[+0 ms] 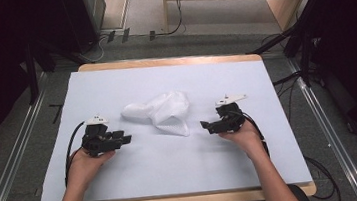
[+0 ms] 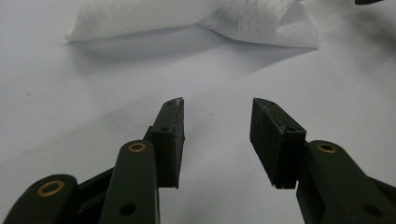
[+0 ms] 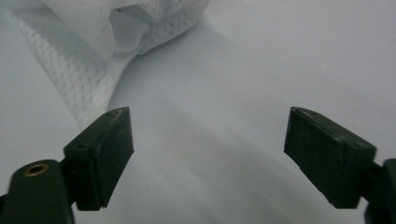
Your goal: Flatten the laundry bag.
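A crumpled white mesh cloth lies in the middle of the pale sheet that covers the table. My left gripper rests low on the sheet to the cloth's left, pointing toward it, jaws open and empty. In the left gripper view the cloth lies well ahead of the open left gripper. My right gripper sits to the cloth's right, close to its lower corner, jaws wide apart and empty. In the right gripper view the cloth's mesh edge lies just beyond the left pad of the right gripper.
The wooden table edge borders the sheet at front and back. Metal rails run along the floor on both sides. Cables trail from each gripper toward the person's wrists. Dark stands and curtains flank the table.
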`<state>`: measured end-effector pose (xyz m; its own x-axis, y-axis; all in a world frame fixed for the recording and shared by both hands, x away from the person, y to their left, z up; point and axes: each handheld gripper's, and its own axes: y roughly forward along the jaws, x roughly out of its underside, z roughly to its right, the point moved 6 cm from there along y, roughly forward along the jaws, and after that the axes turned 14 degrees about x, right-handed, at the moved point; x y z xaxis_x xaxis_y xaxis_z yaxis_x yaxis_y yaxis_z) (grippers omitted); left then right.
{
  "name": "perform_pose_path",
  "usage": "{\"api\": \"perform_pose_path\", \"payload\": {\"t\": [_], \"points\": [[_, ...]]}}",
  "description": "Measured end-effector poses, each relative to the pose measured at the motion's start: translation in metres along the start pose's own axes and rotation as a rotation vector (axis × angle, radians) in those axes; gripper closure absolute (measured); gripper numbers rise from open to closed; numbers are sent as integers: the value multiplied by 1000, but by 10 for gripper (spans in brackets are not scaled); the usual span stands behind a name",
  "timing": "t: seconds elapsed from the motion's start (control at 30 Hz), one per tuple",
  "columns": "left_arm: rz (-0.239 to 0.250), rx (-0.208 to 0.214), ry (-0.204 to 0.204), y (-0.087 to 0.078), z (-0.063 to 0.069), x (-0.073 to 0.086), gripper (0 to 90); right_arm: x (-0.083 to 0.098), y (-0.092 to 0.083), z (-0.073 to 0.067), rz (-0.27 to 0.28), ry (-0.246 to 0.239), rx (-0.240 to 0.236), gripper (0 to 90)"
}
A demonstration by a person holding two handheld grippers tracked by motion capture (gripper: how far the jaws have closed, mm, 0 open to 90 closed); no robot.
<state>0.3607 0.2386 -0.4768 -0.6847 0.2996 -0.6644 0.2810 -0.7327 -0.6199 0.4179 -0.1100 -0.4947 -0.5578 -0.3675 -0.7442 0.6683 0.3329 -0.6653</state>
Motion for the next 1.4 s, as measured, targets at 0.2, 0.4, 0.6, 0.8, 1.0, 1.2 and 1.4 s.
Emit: {"api": "perform_pose_path", "payload": {"t": [0.2,0.4,0.6,0.8,1.0,1.2,1.4], "points": [[-33,17,-12,3,5,-1,480,-2,-4,-4,7,9,-27,281],[-53,25,1,7,8,-1,445,-4,-6,-15,7,-18,-46,344],[-43,28,22,8,11,-5,424,-7,-8,-20,2,-5,-71,380],[-39,57,4,11,10,-8,410,-6,-7,-18,-15,21,-89,403],[-39,45,-1,11,8,-8,404,-4,-7,-18,-36,41,-90,413],[-30,43,-4,10,8,-12,402,-3,-10,-19,-40,36,-82,463],[-33,49,-11,9,4,-13,392,-4,-14,-15,-26,61,-63,487]]}}
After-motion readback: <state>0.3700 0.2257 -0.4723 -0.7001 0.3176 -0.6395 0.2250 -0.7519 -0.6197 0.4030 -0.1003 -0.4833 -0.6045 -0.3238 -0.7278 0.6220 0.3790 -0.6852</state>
